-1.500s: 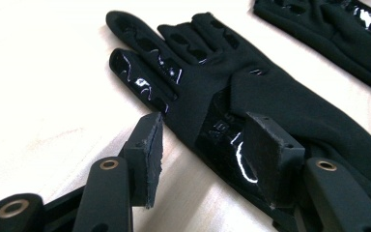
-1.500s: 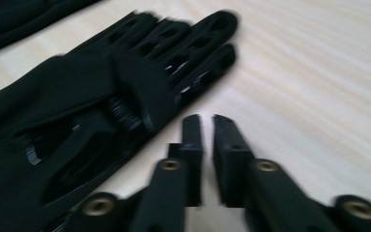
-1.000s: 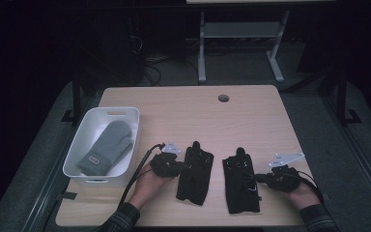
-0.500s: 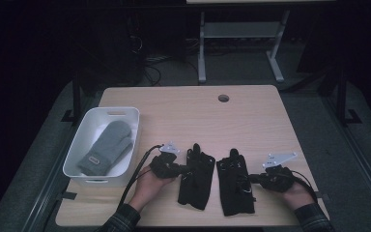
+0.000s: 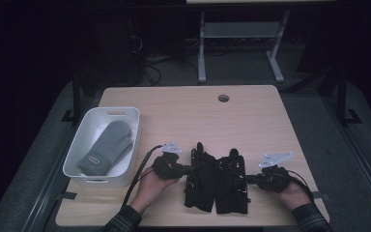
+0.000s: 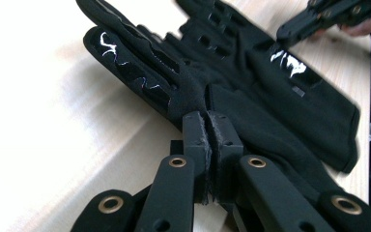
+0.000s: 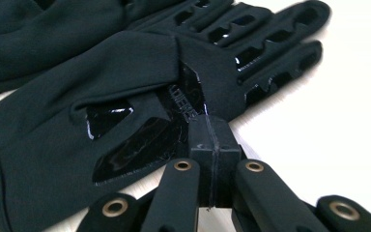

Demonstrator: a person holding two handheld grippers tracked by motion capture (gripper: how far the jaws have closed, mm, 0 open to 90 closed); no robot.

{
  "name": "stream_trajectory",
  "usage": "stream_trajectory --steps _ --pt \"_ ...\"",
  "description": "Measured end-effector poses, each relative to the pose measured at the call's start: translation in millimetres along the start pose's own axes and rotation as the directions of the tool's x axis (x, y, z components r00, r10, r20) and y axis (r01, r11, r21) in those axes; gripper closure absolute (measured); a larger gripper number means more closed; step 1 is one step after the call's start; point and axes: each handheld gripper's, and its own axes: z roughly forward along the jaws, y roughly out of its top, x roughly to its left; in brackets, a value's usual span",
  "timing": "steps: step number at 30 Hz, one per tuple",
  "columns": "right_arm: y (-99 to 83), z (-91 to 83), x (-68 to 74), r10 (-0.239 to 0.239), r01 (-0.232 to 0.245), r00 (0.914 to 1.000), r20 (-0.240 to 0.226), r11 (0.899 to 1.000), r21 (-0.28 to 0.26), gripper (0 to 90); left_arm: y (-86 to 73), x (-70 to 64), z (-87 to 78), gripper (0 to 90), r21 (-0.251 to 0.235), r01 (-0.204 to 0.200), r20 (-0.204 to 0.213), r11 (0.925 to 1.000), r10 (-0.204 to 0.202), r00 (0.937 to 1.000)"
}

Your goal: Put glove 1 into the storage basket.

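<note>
Two black gloves lie side by side at the bench's lower centre, each outer edge pinched by a closed hand-held gripper, left and right; they look light, limp, best gripped there.

Two black gloves flat, touching side by side, near table edge

Raised lettering on the glossy patch of the black glove just ahead of my right gripper — roughly "LOIERE", too blurred to read with certainty. The grey mitten in the white bin bears a small tag — illegible.
</note>
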Motion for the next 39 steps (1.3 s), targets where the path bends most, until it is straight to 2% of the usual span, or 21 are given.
stream_trajectory --steps 8,13,24,27,31,39 --pt "16.1 13.3 6.7 -0.025 0.025 0.9994 -0.025 1.000 -0.004 90.0 8.1 7.0 -15.1 86.7 -0.065 0.024 0.022 0.9976 -0.023 0.9995" --pt "22.1 18.6 7.8 -0.034 0.034 0.9990 -0.028 0.999 -0.001 90.0 13.0 6.2 -15.3 86.7 -0.063 0.013 0.045 0.9979 -0.011 0.9989" --pt "24.3 20.1 5.8 -0.027 0.027 0.9991 -0.033 1.000 -0.008 90.0 34.0 -11.5 7.6 86.6 -0.068 -0.021 0.112 0.9974 0.028 0.9933" --pt "24.6 20.7 6.0 -0.026 0.026 0.9992 -0.031 1.000 -0.007 90.0 36.8 -14.0 14.1 86.6 -0.061 -0.038 0.116 0.9974 0.045 0.9923" --pt "24.8 22.8 6.3 -0.022 0.022 0.9991 -0.036 1.000 -0.003 90.0 39.5 -14.4 18.9 86.5 -0.059 -0.036 0.126 0.9976 0.044 0.9910" --pt "33.0 31.6 10.1 -0.044 0.044 0.9978 -0.049 0.999 -0.001 90.0 45.5 -19.9 29.6 85.2 -0.051 -0.059 0.135 0.9969 0.066 0.9886"
